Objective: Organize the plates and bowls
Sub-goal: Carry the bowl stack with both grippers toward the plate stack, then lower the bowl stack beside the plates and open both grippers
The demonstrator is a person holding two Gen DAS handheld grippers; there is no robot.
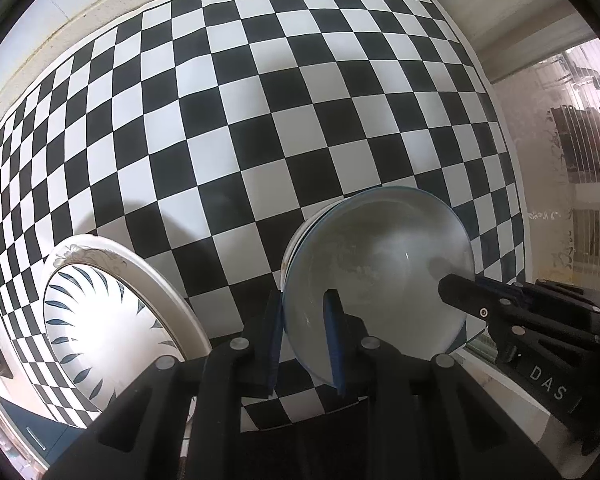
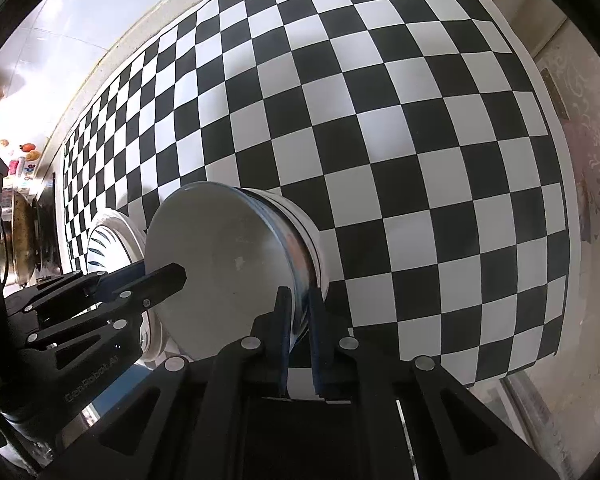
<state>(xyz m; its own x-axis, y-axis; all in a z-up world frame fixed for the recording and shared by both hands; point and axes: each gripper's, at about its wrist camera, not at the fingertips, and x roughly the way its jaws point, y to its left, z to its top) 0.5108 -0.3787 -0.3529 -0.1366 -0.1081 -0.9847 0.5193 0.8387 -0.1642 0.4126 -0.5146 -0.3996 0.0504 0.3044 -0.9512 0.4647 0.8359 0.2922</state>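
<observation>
Both grippers clamped on one pale bowl (image 1: 380, 276), held between them above the checkered mat (image 1: 260, 120): left gripper (image 1: 306, 344) pinching the rim on one side, right gripper (image 2: 300, 344) pinching the opposite rim, blue pads (image 1: 334, 340) either side of the wall. Looks like a two-handed carry, probably toward stacking with the other dishes.

To do it well: keep both grips level with each other, move the two hands as one so the rim is neither twisted nor pulled apart, lower slowly, release one side only once the base is supported.

Bowl tipped on edge, not upright: mouth facing the left wrist view, underside and foot turned toward the right side of the mat in the right wrist view. No real long axis, being round; axis through mouth and foot lying roughly level, running left to right.

Leaf-patterned bowl (image 1: 100, 320) near the mat's left edge, just beside the held bowl, inside a white rimmed plate (image 1: 112, 256).
</observation>
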